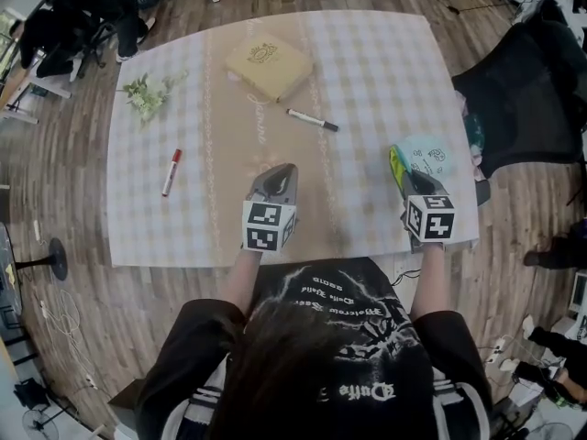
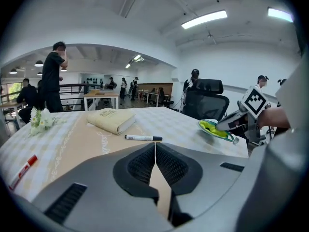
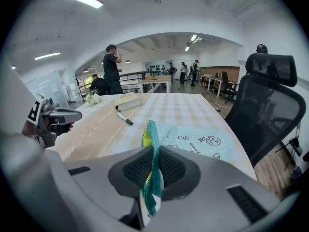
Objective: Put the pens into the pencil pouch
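A light-blue pencil pouch point(image 1: 424, 159) with a green zip edge lies at the table's right edge. My right gripper point(image 1: 410, 180) is shut on its near edge, and the teal and yellow rim point(image 3: 153, 173) is pinched between the pads and lifted. A black-capped white pen point(image 1: 312, 119) lies mid-table beyond both grippers. Far to the left on the cloth lies a red pen point(image 1: 171, 172). My left gripper point(image 1: 284, 169) hovers over the middle of the table, shut and empty, with its jaws point(image 2: 155, 146) pointing toward the black pen point(image 2: 143, 138).
A tan book point(image 1: 269, 65) lies at the back of the checked tablecloth point(image 1: 385, 71), with a small bunch of flowers point(image 1: 147, 97) at the back left. A black office chair point(image 1: 523, 99) stands by the table's right side. People stand in the room beyond.
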A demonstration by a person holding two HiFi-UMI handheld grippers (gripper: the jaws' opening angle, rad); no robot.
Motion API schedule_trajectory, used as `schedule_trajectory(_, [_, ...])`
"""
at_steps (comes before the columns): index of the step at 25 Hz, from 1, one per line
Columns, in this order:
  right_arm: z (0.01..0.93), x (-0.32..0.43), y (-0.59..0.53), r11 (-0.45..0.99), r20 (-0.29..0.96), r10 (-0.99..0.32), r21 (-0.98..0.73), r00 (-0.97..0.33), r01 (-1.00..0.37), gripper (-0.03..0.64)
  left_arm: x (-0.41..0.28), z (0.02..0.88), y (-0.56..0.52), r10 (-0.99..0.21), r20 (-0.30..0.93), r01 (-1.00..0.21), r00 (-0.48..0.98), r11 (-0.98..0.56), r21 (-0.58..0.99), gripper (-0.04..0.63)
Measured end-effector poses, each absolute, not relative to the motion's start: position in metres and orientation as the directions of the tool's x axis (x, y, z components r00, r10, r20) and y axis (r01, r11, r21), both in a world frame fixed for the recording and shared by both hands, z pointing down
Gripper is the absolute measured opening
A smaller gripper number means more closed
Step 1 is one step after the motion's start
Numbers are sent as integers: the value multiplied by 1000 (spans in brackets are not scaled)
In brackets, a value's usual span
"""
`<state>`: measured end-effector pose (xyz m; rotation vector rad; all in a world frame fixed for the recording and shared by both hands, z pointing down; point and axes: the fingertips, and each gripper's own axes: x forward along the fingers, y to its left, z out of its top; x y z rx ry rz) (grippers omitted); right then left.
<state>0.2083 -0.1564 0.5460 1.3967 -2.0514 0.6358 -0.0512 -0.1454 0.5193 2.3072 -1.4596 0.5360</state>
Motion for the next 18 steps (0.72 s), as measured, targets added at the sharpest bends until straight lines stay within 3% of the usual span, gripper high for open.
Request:
schedule_trajectory(5, [545,202,-177,343,686,-661,-82,-302,-936,38,-39,511,-202,-716,524,-844,460,-536,9,43])
schedule_trajectory(8, [550,207,-160,346,688,-657,-87,-308,-934,38,-22,520,-203,-655,562,-759,505,-647,-72,188])
schedule_trajectory(15, [559,209,-165,367,692,-636,-120,-343,-923,40,5,548,-220,-367,791,-389,489,-904,-178,267])
schedule_trajectory(18, [564,198,-169,382,697,-623,-124,-355,-916,40,-4,557,-240,-340,831,-312,440,-926,-214,278])
